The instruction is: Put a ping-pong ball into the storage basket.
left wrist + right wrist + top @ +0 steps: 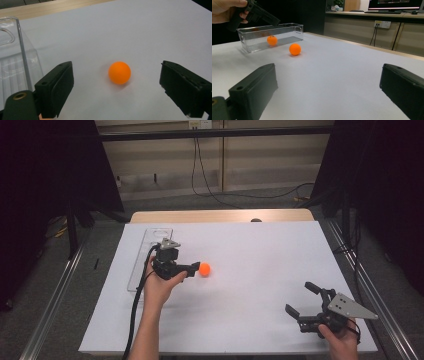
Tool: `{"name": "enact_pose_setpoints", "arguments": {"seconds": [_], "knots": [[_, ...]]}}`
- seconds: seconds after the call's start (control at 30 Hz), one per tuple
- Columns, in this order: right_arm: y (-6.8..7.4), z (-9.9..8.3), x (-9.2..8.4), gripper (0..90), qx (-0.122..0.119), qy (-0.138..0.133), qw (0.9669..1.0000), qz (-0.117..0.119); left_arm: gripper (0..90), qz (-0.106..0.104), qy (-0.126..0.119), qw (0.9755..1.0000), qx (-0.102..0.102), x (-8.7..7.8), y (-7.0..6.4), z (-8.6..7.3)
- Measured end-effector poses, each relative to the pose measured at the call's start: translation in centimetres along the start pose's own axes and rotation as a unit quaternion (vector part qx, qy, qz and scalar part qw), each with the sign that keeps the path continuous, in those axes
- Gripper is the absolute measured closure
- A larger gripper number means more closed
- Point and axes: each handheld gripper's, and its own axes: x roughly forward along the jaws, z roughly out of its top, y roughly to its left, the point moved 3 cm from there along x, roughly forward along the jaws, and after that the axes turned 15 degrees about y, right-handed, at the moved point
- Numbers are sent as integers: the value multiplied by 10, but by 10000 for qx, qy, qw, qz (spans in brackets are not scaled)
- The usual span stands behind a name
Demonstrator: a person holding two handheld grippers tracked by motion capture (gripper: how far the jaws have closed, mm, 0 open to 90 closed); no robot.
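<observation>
A: Where is the orange ball (204, 268) right now?

B: It lies on the white surface (260, 270), left of the middle, just beside the tip of the left tool (192, 267). In the left gripper view the ball (119, 72) sits on the sheet between the two black jaws and a little ahead of them, touching neither.

A: So the left tool is not gripping it?

B: No. Its jaws stand wide apart with the ball free in the gap. The person's left hand (160, 285) holds that tool low over the sheet, pointing toward the right side of the surface.

A: And the clear container?

B: A long clear plastic box (150, 257) lies along the left part of the sheet, just behind the left hand. In the right gripper view the box (270, 36) holds a second orange ball (272, 40) on its floor, and the first ball (295, 49) lies outside it, near its long front wall.

A: What about the right tool (302, 300)?

B: It is at the near right corner of the surface, well apart from the ball and the box. Its jaws are spread wide with only bare sheet between them, and the right hand (342, 340) holds it from behind.
</observation>
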Motion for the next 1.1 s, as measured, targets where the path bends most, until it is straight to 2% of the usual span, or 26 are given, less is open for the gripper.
{"name": "enact_pose_setpoints", "arguments": {"seconds": [0.1,0.33,0.97,1.1], "knots": [[0,0,0,7,-3,5,10000,9,122,-24,-66,10000,-40,3,-2,1],[0,0,0,8,3,-8,10000,18,117,-73,-41,10000,-6,7,-5,3],[1,0,0,8,-6,5,10000,19,115,-29,33,10000,2,20,-10,4],[1,0,0,8,-11,5,10000,20,114,-33,2,10000,-50,24,-12,5]]}}
